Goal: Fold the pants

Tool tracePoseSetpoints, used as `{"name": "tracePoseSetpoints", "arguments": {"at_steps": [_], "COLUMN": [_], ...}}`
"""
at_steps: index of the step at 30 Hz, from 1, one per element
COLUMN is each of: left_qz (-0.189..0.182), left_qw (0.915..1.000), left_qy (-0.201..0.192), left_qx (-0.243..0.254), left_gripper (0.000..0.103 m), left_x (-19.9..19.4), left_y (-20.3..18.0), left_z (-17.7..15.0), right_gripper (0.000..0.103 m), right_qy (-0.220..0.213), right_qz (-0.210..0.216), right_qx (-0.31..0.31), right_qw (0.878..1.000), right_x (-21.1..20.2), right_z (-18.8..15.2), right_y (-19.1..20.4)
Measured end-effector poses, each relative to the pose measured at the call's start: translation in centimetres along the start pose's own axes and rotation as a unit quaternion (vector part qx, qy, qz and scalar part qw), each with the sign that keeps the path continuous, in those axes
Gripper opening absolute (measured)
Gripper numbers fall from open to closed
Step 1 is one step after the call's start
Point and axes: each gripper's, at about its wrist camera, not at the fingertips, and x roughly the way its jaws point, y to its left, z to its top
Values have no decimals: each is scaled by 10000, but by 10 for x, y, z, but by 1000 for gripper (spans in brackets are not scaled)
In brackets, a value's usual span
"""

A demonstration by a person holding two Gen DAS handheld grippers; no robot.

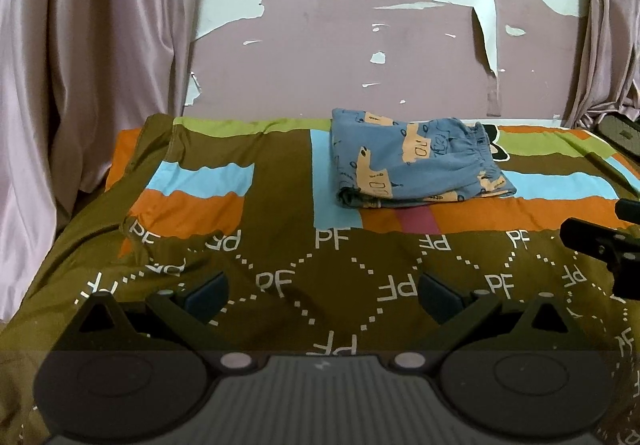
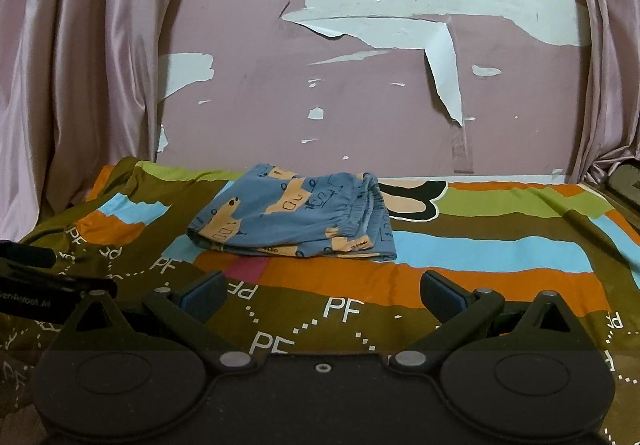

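Folded pants (image 1: 420,161) lying on the bedspread (image 1: 280,173), toward the far side of the bed, just before the wall (image 1: 340,45). Curtains (image 1: 92,45) hanging at far left and far right. Left gripper (image 1: 322,295) and right gripper (image 2: 322,295) side by side at the near edge, well apart from the pants, fingers (image 1: 208,295) spread wide over bare bedspread.

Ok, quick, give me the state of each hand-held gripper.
Left hand-held gripper: open, holding nothing, short of the folded pants.
Right hand-held gripper: open, holding nothing.
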Motion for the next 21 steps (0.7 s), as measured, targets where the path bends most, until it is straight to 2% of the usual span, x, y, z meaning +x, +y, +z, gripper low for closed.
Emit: {"name": "tracePoseSetpoints", "arguments": {"at_steps": [21], "left_qz": [-29], "left_qw": [9999], "left_qy": [19], "left_qx": [-106], "left_gripper": [103], "left_x": [-3], "left_y": [2], "left_z": [0], "right_gripper": [102], "right_qy": [17], "right_qz": [-16], "right_qx": [31], "right_qw": [10000], "right_x": [0], "right_z": [0], "right_y": [-2]}}
